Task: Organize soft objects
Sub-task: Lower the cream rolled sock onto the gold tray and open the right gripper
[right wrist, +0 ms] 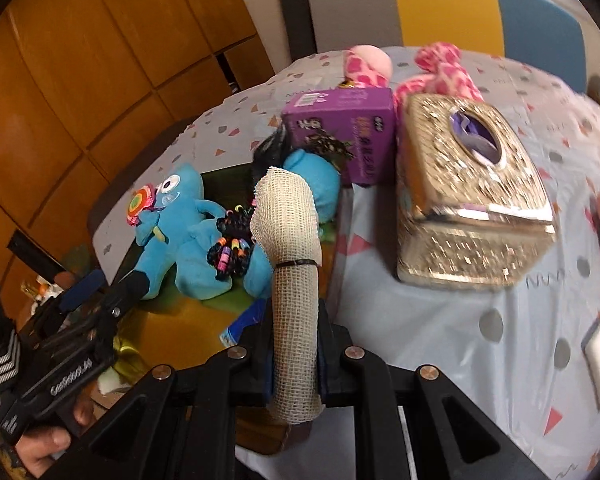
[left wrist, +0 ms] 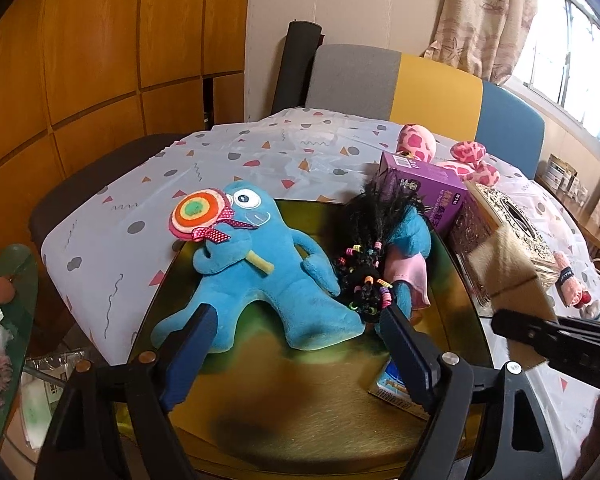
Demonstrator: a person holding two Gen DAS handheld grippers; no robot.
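The gauze roll (right wrist: 290,280) is being held in the right tongs (right wrist: 294,376), whose fingers are pressed against its lower part from both sides. Its long axis is running forward along the fingers and slightly upward, with a thin dark band around its middle and its free end pointing at the gold tray (left wrist: 328,420). In the left wrist view the same roll (left wrist: 508,276) is being seen as a blurred pale shape just beside the tray's right edge, in front of the glittery tissue box (right wrist: 468,200).

The tray is serving as the landmark: the blue plush with the lollipop (left wrist: 256,272) is lying on its left half, the second blue doll with black braided hair (left wrist: 384,264) on its right half, touching the first, and a small blue carton (left wrist: 392,384) is lying at its near right corner. The purple box (left wrist: 420,192) is standing just behind the tray, and the pink spotted plush (left wrist: 420,144) further behind.

The left tongs (left wrist: 296,344) are being kept spread apart, gripping nothing, hovering over the near part of the tray with the lollipop plush's legs between the fingers.

The tray is judged to lie ahead and to the left of the right tongs, so the roll would probably need carrying leftward over the tray's right edge; the right hand is the nearer, being already loaded. The braided doll is crowding that side, so a landing spot toward the bare near part seems safer.
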